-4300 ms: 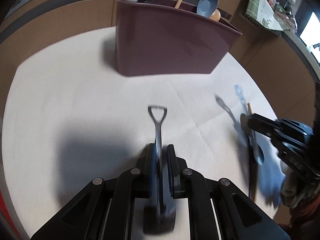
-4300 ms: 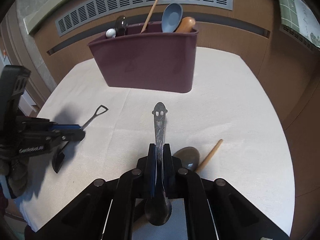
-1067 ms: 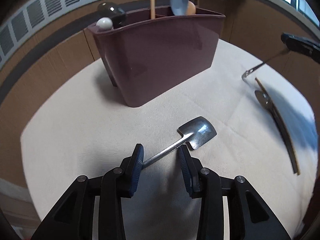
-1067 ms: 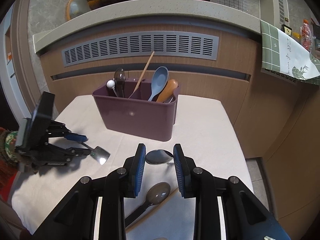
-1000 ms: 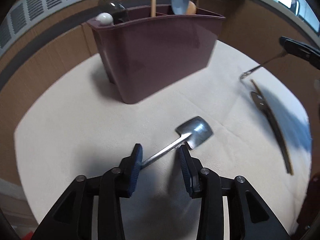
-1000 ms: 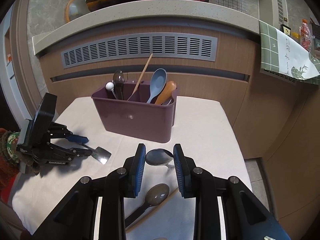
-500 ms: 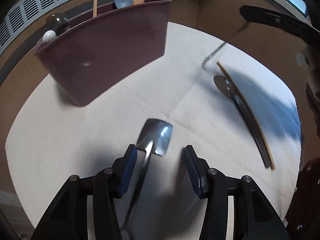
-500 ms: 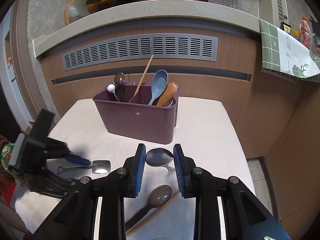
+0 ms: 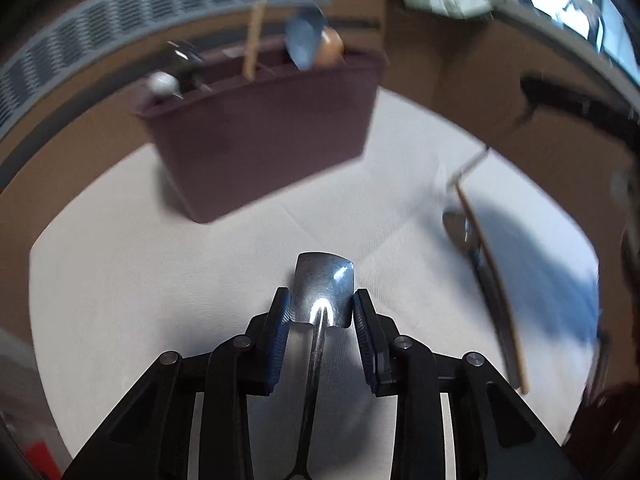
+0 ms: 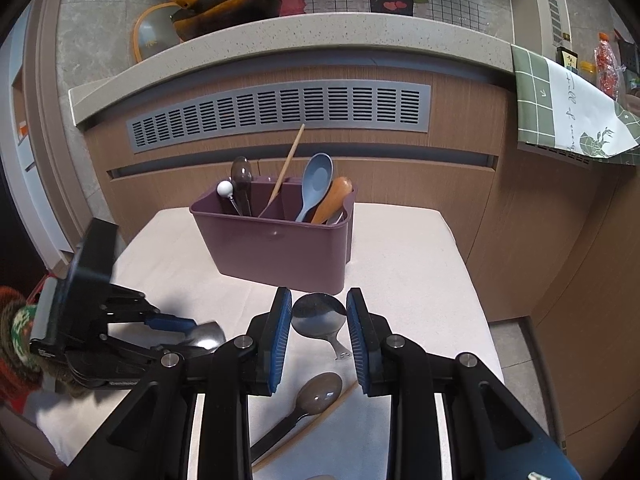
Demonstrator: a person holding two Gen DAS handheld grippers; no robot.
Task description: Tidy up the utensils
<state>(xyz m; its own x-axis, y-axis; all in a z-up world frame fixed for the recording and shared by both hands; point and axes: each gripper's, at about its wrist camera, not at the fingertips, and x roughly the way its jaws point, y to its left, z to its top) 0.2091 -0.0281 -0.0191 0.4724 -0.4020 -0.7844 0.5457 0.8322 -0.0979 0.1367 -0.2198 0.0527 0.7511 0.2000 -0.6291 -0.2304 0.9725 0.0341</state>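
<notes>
A maroon utensil caddy (image 10: 276,252) stands at the back of the white-clothed table (image 10: 404,256), holding several spoons and a chopstick. My left gripper (image 9: 322,306) is open, its fingers straddling the blade of a small shovel-shaped metal spoon (image 9: 323,288) that lies on the cloth. It shows at the left in the right wrist view (image 10: 176,326), with the shovel spoon (image 10: 208,336) at its tips. My right gripper (image 10: 319,318) is open above a round metal spoon (image 10: 318,316) lying on the cloth.
A dark-handled spoon (image 10: 312,396) and a wooden chopstick (image 10: 340,398) lie on the cloth under my right gripper; both show at the right in the left wrist view (image 9: 464,228). A wooden counter front with a vent (image 10: 280,116) rises behind the table.
My left gripper let go of the shovel spoon, which now lies flat on the cloth, then turned and moved so its open fingers straddle the blade. My right gripper, open, has stayed nearly still.
</notes>
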